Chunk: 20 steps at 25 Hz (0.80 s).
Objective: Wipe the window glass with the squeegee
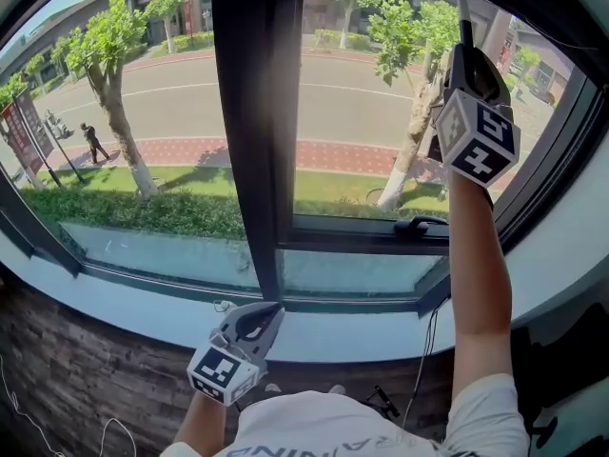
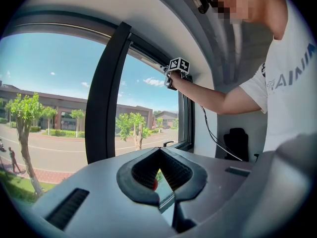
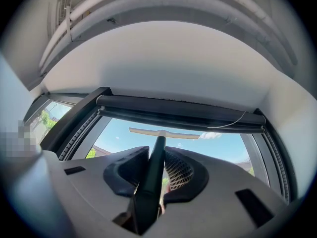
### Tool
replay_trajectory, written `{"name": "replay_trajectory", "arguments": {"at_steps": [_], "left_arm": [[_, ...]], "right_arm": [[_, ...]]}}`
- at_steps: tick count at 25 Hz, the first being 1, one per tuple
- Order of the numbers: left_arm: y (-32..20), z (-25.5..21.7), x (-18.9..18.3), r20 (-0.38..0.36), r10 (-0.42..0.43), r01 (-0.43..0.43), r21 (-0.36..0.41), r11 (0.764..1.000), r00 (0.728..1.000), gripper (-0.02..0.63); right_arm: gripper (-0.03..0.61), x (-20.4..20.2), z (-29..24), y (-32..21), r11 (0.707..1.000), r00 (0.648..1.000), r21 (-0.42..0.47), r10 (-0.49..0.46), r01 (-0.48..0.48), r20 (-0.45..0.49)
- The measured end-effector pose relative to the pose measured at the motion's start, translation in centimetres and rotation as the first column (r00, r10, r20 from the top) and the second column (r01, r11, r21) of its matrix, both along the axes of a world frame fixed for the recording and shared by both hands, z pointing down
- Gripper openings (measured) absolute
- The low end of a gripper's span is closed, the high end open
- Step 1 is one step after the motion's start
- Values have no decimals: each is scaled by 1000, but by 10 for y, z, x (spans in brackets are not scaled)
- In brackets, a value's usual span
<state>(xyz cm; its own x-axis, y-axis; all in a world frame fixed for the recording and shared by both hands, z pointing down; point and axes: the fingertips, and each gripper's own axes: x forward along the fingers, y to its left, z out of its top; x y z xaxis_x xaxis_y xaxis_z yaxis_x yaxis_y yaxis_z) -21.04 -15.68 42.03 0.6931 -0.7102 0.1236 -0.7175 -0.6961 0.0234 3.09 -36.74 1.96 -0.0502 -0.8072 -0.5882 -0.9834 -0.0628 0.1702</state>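
The squeegee has a dark handle (image 3: pixel 152 177) and a pale crossbar blade (image 3: pixel 163 133) that lies against the top of the window glass (image 3: pixel 213 145), just under the upper frame. My right gripper (image 3: pixel 156 185) is shut on that handle. In the head view it is raised high at the right pane (image 1: pixel 362 112), with the right gripper (image 1: pixel 468 98) at arm's length and the squeegee handle (image 1: pixel 465 27) rising above it. My left gripper (image 1: pixel 245 336) hangs low by the sill, jaws closed together and holding nothing. The left gripper (image 2: pixel 167 197) points at the window, and the right gripper (image 2: pixel 177 67) shows high up.
A wide black mullion (image 1: pixel 255 112) divides the panes. A black window handle (image 1: pixel 419 225) sits on the lower frame of the right pane. The white sill (image 1: pixel 133 301) runs below, and a thin cable (image 1: pixel 424 365) hangs down at the right. Outside are trees and a road.
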Motion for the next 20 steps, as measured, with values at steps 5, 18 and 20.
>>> {"name": "replay_trajectory", "arguments": {"at_steps": [5,18,20], "left_arm": [[-7,-11,-12,26,-20,19,32,999,999,17],[-9,-7,-7,20,-15,15,12,1000,1000,17],[-8,-6,-4,22,-9,8,13,1000,1000,17]], "right_arm": [[100,1,-3,-6,999,1000,-30,-21,21,-1],[100,7,37,-3,998,1000,-56,-31,31,-2],[100,7,43,-2,997,999,-65,-32,32,-4]]}}
